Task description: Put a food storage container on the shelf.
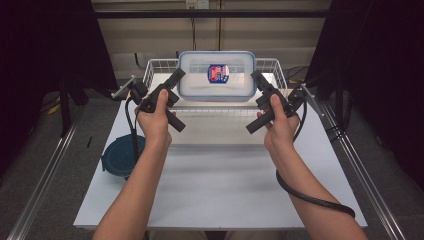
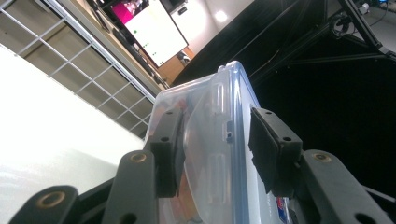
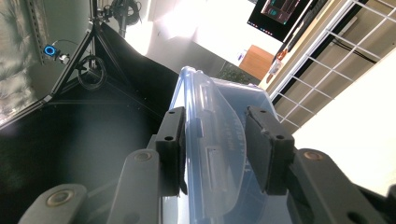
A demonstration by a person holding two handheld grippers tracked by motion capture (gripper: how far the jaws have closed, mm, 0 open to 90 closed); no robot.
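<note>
A clear plastic container point(image 1: 197, 82) with a blue-rimmed lid and a red and blue label hangs over the white wire basket point(image 1: 159, 65), held by its two short ends. My left gripper point(image 1: 178, 76) is shut on its left end. In the left gripper view the black pads point(image 2: 167, 149) sit either side of the side latch of the container point(image 2: 219, 126). My right gripper point(image 1: 256, 76) is shut on the right end. There the right gripper's point(image 3: 215, 144) pads clamp the latch flap of the container point(image 3: 212, 121). Whether the container touches the basket I cannot tell.
The basket stands at the back of the white table point(image 1: 220, 190). A dark blue round lid or bowl point(image 1: 121, 156) hangs over the table's left edge. Metal rails run along both sides of the table. A black cable loops off the right forearm.
</note>
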